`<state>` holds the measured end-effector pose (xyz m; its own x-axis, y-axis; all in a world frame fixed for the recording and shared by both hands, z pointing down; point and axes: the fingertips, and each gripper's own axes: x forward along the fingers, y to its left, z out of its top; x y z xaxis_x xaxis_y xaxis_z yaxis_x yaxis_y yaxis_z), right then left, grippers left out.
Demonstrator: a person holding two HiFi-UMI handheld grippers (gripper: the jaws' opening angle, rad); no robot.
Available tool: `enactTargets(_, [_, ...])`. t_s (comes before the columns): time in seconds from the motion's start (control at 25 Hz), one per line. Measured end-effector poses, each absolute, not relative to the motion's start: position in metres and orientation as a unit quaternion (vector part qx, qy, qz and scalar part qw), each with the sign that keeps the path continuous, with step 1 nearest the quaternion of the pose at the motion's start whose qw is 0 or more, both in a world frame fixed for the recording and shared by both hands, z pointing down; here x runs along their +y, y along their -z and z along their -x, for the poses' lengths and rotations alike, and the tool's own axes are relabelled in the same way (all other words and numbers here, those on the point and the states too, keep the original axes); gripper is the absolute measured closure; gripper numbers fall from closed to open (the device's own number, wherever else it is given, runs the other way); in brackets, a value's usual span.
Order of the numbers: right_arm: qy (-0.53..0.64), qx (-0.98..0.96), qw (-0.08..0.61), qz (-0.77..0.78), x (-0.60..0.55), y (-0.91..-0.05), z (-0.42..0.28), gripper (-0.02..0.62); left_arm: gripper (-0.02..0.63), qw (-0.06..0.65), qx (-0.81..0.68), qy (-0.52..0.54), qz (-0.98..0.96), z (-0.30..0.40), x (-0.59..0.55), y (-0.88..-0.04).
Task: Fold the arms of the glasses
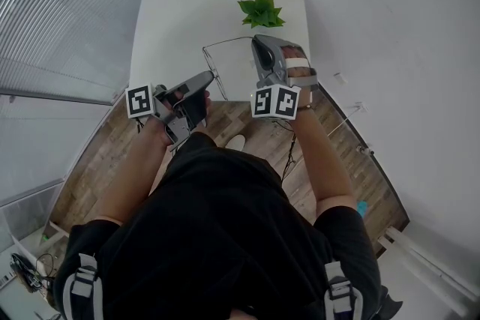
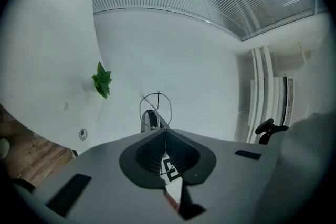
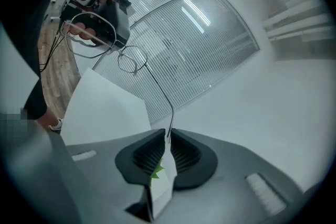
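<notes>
Thin wire-framed glasses hang in the air over the white table, held between both grippers. My left gripper is shut on the front frame; in the left gripper view one round lens rim rises just past its closed jaws. My right gripper is shut on the tip of one arm. In the right gripper view that arm runs from my right gripper up to the lenses and the left gripper. The arm stands stretched out from the frame.
A small green plant sits at the table's far side, also seen in the left gripper view as the plant. Wooden floor lies beneath the table's near edge. Slatted blinds fill the left.
</notes>
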<state>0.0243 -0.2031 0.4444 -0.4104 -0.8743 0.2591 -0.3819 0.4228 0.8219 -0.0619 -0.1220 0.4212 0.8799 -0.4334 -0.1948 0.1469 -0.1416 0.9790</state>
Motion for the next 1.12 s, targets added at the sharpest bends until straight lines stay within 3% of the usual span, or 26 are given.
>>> enactTargets(1.12, [0.352,-0.772,0.349,-0.398,-0.186,-0.438,-0.012,0.552,0.594,0.641,-0.138,0.245,-0.714,0.072,-0.133,-0.418])
